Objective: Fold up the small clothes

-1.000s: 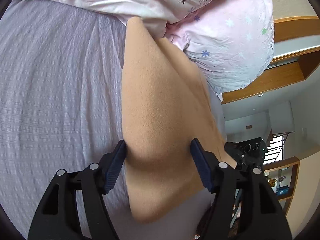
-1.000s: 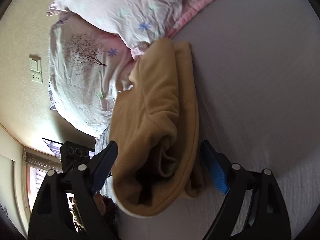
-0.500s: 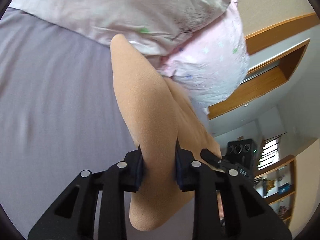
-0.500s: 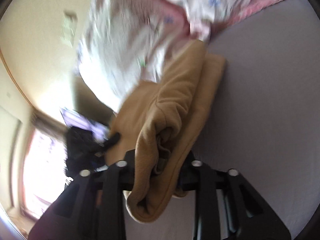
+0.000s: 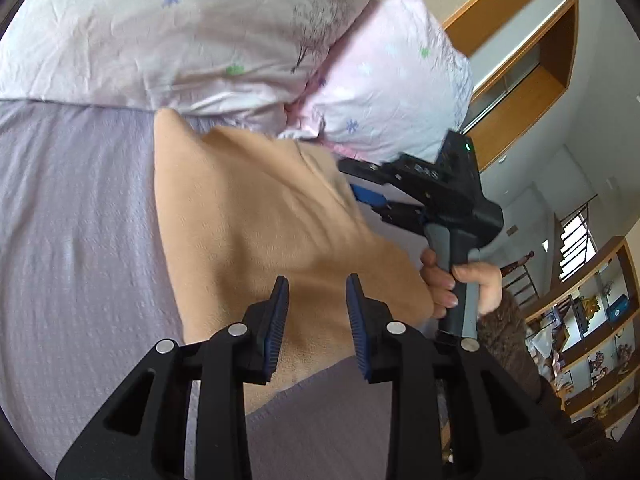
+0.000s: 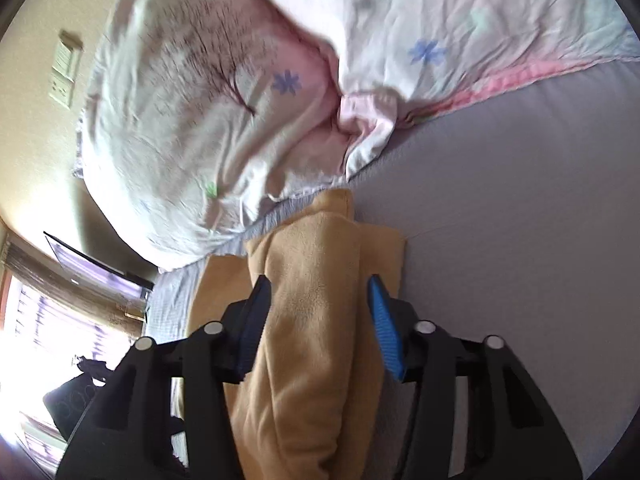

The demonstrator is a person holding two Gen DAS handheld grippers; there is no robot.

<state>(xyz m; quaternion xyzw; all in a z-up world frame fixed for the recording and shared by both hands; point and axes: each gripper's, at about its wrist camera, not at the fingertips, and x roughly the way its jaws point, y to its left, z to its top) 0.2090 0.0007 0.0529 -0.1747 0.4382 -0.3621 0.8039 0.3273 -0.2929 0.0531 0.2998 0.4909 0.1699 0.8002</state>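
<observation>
A tan fleece garment [image 5: 272, 236] lies folded on the lilac bedsheet [image 5: 76, 248], its far end close to the pillows. My left gripper [image 5: 316, 312] is above its near edge with the jaws partly apart, and cloth shows between them without being pinched. My right gripper [image 6: 318, 316] has its jaws against the sides of a raised fold of the same garment [image 6: 316, 320]. The right gripper also shows in the left wrist view [image 5: 424, 196], at the garment's right edge, held by a hand.
Two pale pink floral pillows [image 5: 208, 36] lie along the far side of the bed, also in the right wrist view [image 6: 224, 92]. Wooden shelving [image 5: 592, 320] and a wall stand beyond the bed's right side. A window and a screen [image 6: 92, 264] are at the left.
My left gripper has opened and let go of the garment, which has dropped flat onto the sheet. My right gripper has swung toward the pillows, still around its fold.
</observation>
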